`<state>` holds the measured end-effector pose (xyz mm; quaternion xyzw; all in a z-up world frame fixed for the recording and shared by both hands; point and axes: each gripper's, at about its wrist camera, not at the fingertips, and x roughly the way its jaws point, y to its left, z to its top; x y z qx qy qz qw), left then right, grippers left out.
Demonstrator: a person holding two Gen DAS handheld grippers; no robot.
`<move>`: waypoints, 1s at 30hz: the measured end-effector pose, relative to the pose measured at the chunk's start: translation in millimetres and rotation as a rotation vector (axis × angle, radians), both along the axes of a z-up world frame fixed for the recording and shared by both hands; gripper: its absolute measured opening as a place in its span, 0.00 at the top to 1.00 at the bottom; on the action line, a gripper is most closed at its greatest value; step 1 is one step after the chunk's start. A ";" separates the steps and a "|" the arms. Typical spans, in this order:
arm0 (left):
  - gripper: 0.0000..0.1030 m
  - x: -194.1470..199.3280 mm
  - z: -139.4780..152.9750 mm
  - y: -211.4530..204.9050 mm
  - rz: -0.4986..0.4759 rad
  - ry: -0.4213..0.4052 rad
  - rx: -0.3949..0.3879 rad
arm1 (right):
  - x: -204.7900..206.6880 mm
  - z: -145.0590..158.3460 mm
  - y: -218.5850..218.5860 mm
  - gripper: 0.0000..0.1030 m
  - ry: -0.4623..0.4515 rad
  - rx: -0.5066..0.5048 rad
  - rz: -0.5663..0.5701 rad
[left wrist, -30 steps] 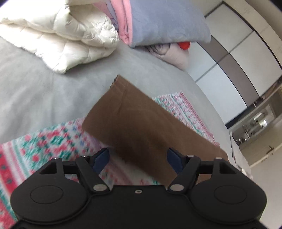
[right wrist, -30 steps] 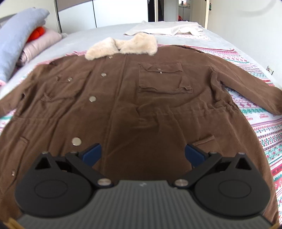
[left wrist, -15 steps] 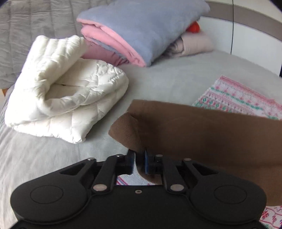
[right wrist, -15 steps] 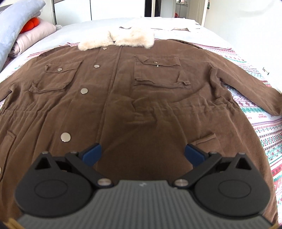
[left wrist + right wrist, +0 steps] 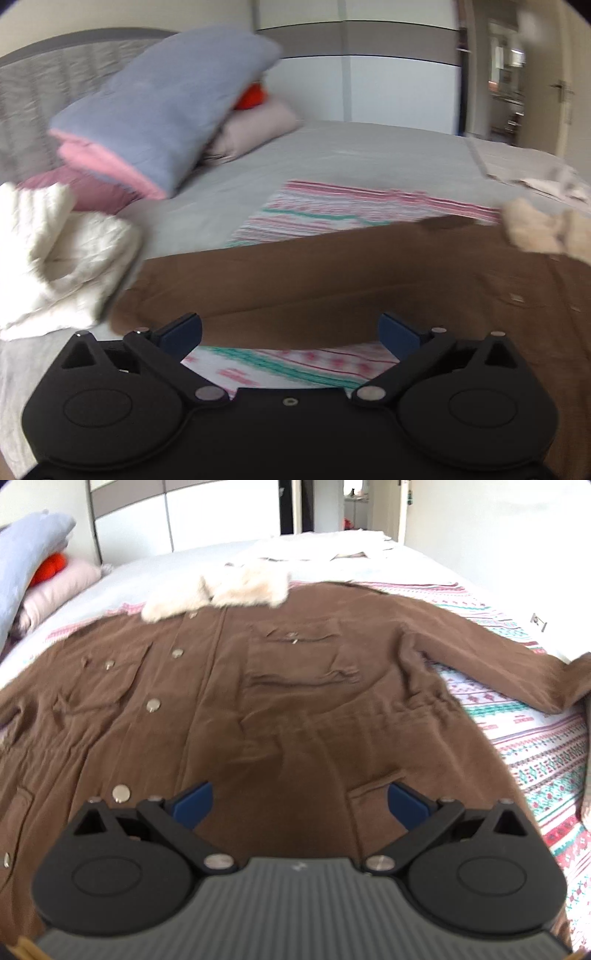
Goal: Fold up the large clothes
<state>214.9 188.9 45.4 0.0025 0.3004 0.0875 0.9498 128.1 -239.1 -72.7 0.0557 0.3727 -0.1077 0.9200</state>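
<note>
A large brown coat with a cream fur collar lies front-up, buttoned, spread across a patterned blanket on a grey bed. In the right wrist view the coat fills the middle of the picture, collar at twelve o'clock, and one sleeve runs out toward three o'clock, lying flat and straight.

The other sleeve shows in the left wrist view as a brown band across the middle, its cuff end toward eight o'clock, close by a white quilted bundle at nine o'clock. A stack of folded blue and pink bedding sits at ten o'clock.

The left gripper has just been opening; its jaws stand wide, released, with nothing between them. The right gripper is likewise spread wide and empty above the coat's lower front.

The folding seems barely begun: the coat is laid out and smoothed, yet no fold is visible. Both sleeves and the body remain to be folded in.
</note>
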 end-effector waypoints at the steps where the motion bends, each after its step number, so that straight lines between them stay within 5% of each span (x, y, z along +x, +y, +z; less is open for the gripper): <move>1: 0.00 -5.0 4.7 -17.0 -0.041 0.002 -0.003 | -2.4 2.8 -4.8 0.01 -0.010 0.006 -0.009; 14: 0.00 -6.7 7.3 -211.9 -0.427 0.090 -0.049 | -30.3 42.1 -124.6 0.01 -0.076 0.077 -0.149; 18: 0.00 10.6 -4.2 -272.8 -0.555 0.102 -0.036 | -26.4 71.5 -180.7 0.01 -0.103 -0.037 -0.222; 21: 0.00 26.6 -14.7 -320.5 -0.605 0.096 -0.019 | -7.3 89.1 -231.8 0.01 -0.069 -0.142 -0.306; 25: 0.01 52.1 -26.2 -377.2 -0.684 0.059 -0.070 | 28.8 95.9 -313.5 0.04 0.024 -0.140 -0.415; 30: 0.11 85.6 -44.4 -435.2 -0.743 -0.034 -0.197 | 59.1 66.3 -390.8 0.29 0.171 -0.086 -0.527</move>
